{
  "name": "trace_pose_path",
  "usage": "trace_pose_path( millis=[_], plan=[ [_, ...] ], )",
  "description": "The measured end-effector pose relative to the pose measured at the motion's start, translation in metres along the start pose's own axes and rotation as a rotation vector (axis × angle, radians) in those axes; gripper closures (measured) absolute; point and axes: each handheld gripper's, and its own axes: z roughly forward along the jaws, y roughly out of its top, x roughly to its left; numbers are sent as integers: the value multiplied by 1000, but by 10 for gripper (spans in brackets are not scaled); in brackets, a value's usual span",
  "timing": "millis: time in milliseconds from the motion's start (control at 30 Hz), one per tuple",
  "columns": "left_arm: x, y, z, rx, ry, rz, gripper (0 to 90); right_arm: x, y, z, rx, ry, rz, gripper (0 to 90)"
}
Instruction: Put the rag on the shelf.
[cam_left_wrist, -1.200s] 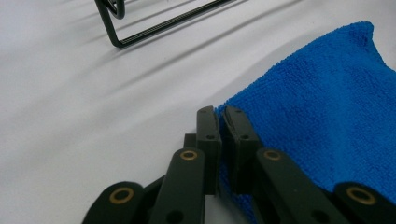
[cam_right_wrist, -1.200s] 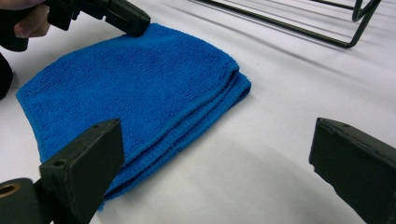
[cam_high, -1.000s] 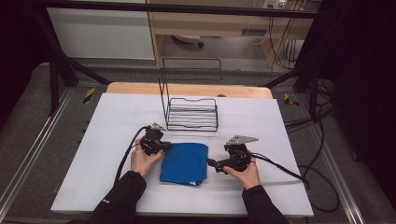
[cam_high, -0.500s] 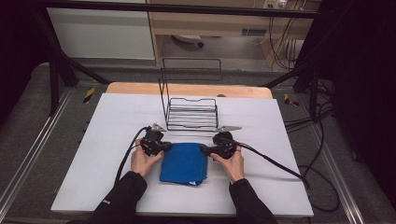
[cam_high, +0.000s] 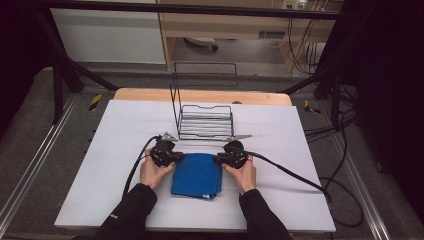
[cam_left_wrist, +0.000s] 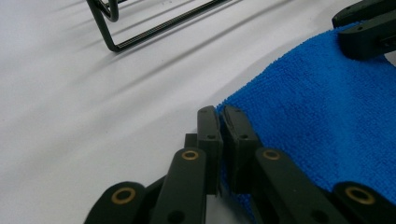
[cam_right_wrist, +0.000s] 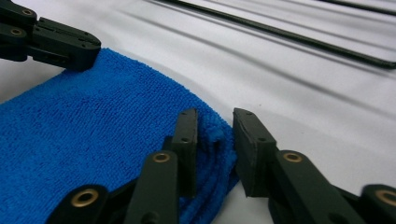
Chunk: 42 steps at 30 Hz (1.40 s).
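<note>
Near the black wire rack (cam_high: 206, 121), the left gripper (cam_left_wrist: 220, 122) pinches the folded blue microfibre cloth (cam_high: 197, 175) at one far corner, while the right gripper (cam_right_wrist: 215, 133), its jaws just closing, straddles the other far corner with a gap left.

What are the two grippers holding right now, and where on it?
The left gripper is clamped on the far left corner of the folded blue cloth. The right gripper straddles the far right corner, jaws just closing, pads not yet pinching.

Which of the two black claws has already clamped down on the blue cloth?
The left gripper: its jaws are pinched shut on the corner of the blue cloth. The right gripper has just been closing, with a gap beside the cloth edge between its jaws.
</note>
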Motion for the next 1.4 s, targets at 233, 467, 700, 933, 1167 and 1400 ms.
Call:
trace_pose_path(
  millis=[233, 467, 700, 933, 1167, 1400],
  plan=[
    [5, -2, -1, -12, -34, -15, 856, -1, 2, 0, 31, 32, 57, 829],
    [7, -2, -2, -20, -50, -29, 862, -2, 3, -1, 35, 46, 70, 850],
    [9, -1, -9, -47, -46, -27, 866, -2, 4, -6, 14, 64, 70, 852],
    [8, 0, -21, -96, -52, -29, 866, 1, 8, -16, -27, 89, 61, 852],
    [6, 2, -37, -139, -64, -19, 866, 4, 9, -27, -77, 108, 45, 852],
    [1, 6, -56, -192, -74, -6, 867, 10, 10, -41, -136, 131, 26, 852]
  ],
)
